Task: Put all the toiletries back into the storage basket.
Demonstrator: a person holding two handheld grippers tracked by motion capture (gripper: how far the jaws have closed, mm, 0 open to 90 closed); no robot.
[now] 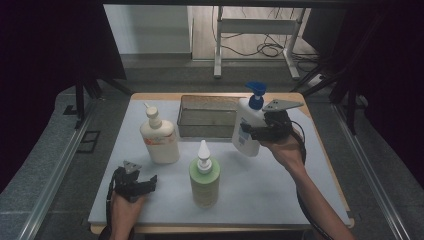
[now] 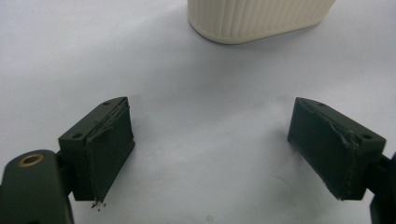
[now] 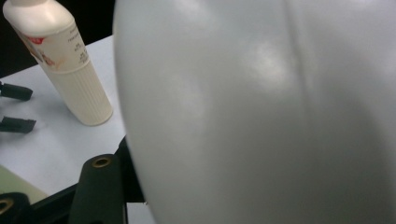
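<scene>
Your two forearms are bare, with no sleeves on them. Each hand carries matte black plastic tongs: the left tongs [image 1: 150, 181] and the right tongs [image 1: 248, 132]. Both have a grey three-cornered plate on top, a black cable behind, thick rectangular pads [image 2: 109, 149] with worn edges, and brass-coloured screw rings.

Grey floor [image 1: 45, 165], dark curtains [image 1: 45, 45]

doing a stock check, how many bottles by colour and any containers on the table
white bottle with blue pump: 1
cream bottle: 1
green bottle: 1
dark tray: 1
total: 4
</scene>
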